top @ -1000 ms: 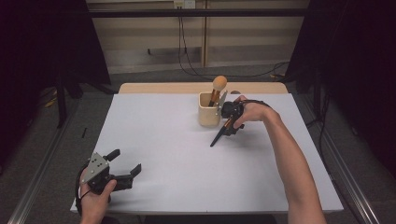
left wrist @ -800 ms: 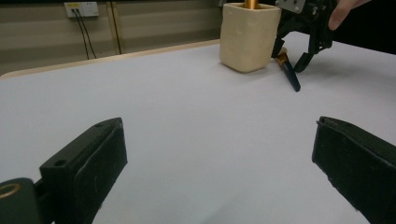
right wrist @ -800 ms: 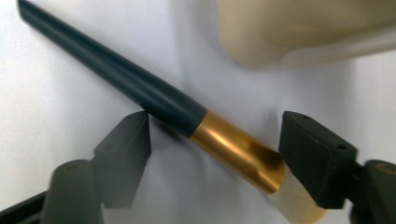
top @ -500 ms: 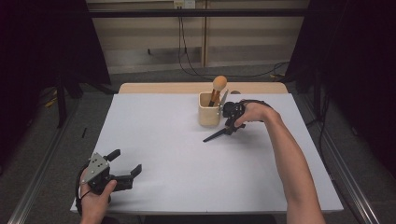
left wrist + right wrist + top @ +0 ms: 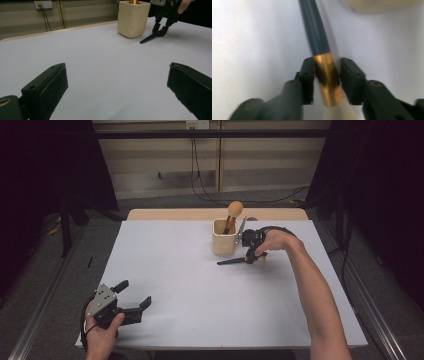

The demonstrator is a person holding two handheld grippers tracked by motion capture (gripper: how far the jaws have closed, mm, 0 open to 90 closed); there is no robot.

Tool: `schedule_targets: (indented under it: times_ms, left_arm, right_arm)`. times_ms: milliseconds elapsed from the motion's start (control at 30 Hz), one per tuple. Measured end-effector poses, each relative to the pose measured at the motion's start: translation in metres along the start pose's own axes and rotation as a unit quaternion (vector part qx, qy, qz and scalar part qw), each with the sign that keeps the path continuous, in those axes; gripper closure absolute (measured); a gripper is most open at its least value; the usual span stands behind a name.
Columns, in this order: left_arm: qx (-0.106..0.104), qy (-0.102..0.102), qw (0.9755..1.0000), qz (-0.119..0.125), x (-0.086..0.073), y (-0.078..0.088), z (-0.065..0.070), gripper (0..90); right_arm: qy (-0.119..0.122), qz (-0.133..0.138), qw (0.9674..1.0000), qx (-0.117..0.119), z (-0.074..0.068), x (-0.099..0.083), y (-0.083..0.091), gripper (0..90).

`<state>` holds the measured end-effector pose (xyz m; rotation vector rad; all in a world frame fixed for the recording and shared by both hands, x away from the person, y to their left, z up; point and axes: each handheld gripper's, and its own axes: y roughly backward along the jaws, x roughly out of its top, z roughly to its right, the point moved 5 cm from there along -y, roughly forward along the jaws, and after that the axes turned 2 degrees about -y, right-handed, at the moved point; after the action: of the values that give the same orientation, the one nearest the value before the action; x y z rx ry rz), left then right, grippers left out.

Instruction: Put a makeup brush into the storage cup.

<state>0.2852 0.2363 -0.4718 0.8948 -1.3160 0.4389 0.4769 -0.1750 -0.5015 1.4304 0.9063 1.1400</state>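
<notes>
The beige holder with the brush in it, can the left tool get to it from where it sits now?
Probably yes: bare white table lies between the open left tool and the beige holder. The right tool, beside it with a dark brush, might crowd it.

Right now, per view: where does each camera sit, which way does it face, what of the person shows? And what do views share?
High view: above the near table edge, looking forward and down; both forearms, left gripper, right gripper.
Left gripper view: on the left gripper, low, facing across the table; its own black jaws spread wide.
Right gripper view: on the right gripper, looking down; jaws flank the brush's gold band.
Shared: brush, cup, seen in high and left gripper views.
</notes>
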Motion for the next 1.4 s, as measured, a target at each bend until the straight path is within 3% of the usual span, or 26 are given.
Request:
schedule_targets:
  times_ms: [167,267,533,900,1333,1400]
  left_arm:
    - [0.000,-0.001,1.0000,0.000,0.000,0.000,0.000,3.1]
    - [0.000,-0.002,1.0000,0.000,0.001,0.000,0.001,3.1]
    - [0.000,-0.001,1.0000,0.001,0.001,0.000,0.001,3.1]
    - [0.001,-0.002,1.0000,0.000,0.000,0.000,0.000,3.1]
    - [0.002,-0.002,1.0000,0.000,0.001,0.000,0.000,3.1]
    - [0.002,-0.001,1.0000,0.000,0.001,0.000,0.001,3.1]
  right_arm:
    - [-0.010,-0.010,0.9999,0.006,-0.001,-0.008,0.001,64.3]
    - [0.001,-0.024,0.9997,0.005,-0.002,-0.004,0.001,67.3]
    - [0.001,-0.037,0.9993,0.009,-0.004,-0.003,0.002,71.8]
    - [-0.005,-0.016,0.9994,0.029,-0.009,-0.005,0.009,72.1]
    - [-0.019,0.012,0.9991,0.036,-0.020,-0.009,0.020,72.1]
    - [-0.025,0.019,0.9991,0.028,-0.021,-0.011,0.021,72.2]
